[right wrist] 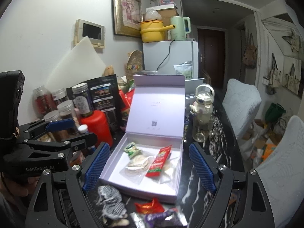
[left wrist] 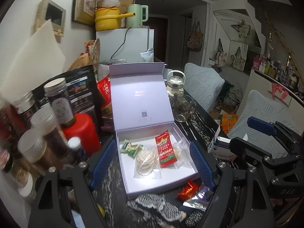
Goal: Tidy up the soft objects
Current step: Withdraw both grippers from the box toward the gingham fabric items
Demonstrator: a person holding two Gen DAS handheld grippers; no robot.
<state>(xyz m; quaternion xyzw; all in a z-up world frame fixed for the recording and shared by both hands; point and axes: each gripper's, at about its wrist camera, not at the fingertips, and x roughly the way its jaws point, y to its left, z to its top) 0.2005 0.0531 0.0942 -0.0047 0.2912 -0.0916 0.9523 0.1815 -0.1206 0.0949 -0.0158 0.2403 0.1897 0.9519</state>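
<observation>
We get dim, cool indoor light in both views. Glare washes out the raised box lid. Fisheye bends the walls and blacks out the corners. The jars at left smear with blur; the doorway behind sits in shadow.

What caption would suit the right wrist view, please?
Open right claw above white box holding snack packets.

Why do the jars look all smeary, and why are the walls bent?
In the left wrist view the jars at the left edge are smeared by motion blur, while the white box stays fairly sharp. In the right wrist view the jars look clearer. Both views come through a fisheye lens, which bends straight walls and darkens the corners.
</observation>
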